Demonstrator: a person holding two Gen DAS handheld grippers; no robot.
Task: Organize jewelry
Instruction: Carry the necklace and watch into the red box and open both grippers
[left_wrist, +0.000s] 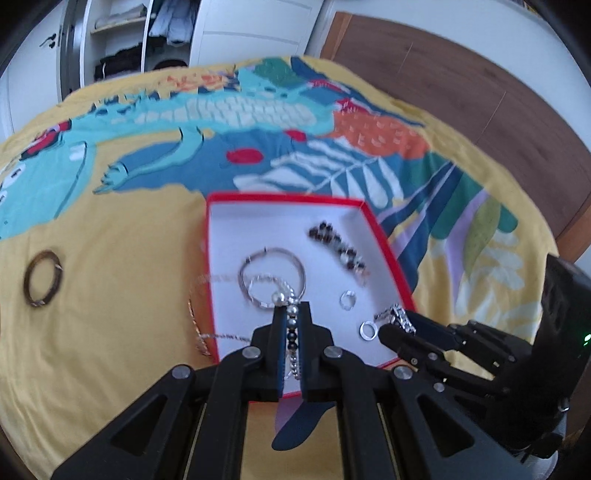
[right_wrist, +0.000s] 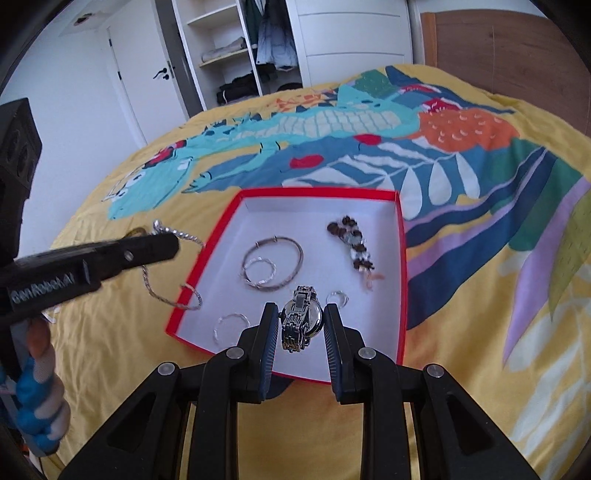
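A red-rimmed box (right_wrist: 402, 258) with a white floor lay on a yellow patterned bedspread (right_wrist: 461, 369). Nearest in it sat a steel watch (right_wrist: 301, 319), framed by the right gripper (right_wrist: 300, 332), whose fingers stood apart on either side; whether they touched the watch could not be told. Small clear rings (right_wrist: 229, 323) lay beside it, then two nested bangles (right_wrist: 271, 267), and farthest a dark beaded bracelet (right_wrist: 351, 243). The left gripper (left_wrist: 291, 317), reaching over the box's near-left edge, was clamped narrowly on a pearl-and-chain necklace (left_wrist: 291, 321) whose chain trailed out over the rim onto the bedspread. Reversed lettering on the left gripper's side read roughly "GenRobot.AI". A brown ring (left_wrist: 42, 278) lay well apart, left of the box. An open wardrobe (right_wrist: 236, 55) stood beyond the bed.
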